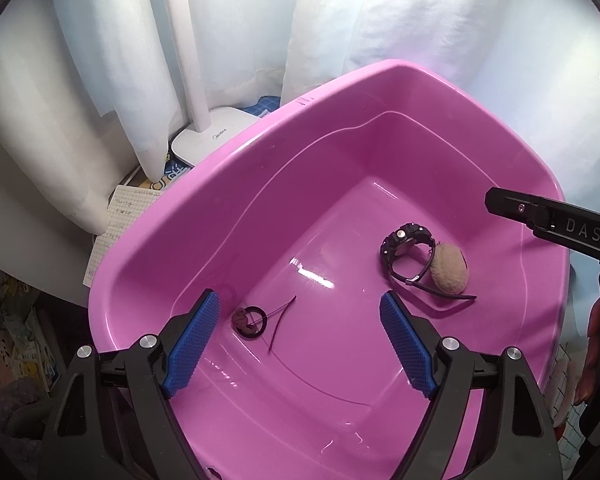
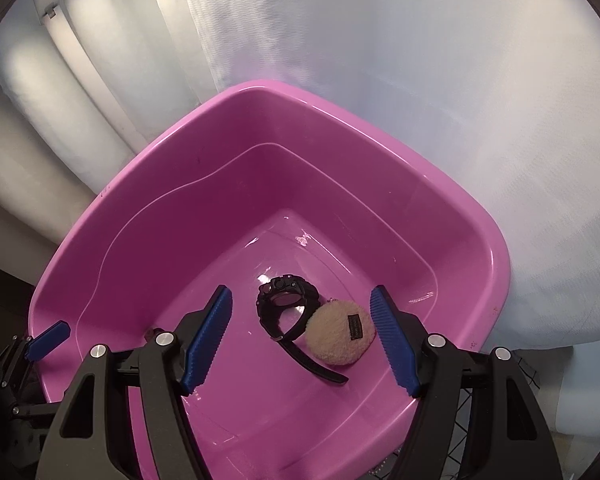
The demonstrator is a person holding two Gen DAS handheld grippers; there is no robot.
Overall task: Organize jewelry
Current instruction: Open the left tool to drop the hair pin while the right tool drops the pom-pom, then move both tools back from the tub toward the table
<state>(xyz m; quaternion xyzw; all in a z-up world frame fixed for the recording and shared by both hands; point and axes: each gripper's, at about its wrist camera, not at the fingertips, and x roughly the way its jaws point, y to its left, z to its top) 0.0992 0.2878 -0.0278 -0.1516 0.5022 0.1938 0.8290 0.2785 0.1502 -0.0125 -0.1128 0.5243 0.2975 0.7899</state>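
I have both tools over the pink tub (image 1: 204, 200), and what matters now is which lies closer to what. My right gripper (image 2: 302, 336) hangs with its jaws spread wide and nothing between them, and the black watch (image 2: 286, 306) sits almost straight ahead of it on the tub floor, between the 2 blue pads as that camera sees it. The watch case lies farther from me and its loose strap runs back toward the gripper and off to the right, so its long axis is close to my line of approach. A fuzzy beige pouch (image 2: 340, 338) lies touching the strap on the right, just beside the right pad. My left gripper (image 1: 300, 344) is also spread wide and empty; a small dark ring with a thin cord (image 1: 252, 320) lies just ahead of its left pad, well apart from the watch (image 1: 408, 246) and pouch (image 1: 448, 268) on the far right. I judge the right tool nearer the watch, the left nearer the ring. The tub floor is glossy and smooth, so things may slide when nudged. White cloth drapes behind, with a white lamp base (image 1: 212, 134) and gridded paper (image 1: 120, 224) beside the tub on the left.
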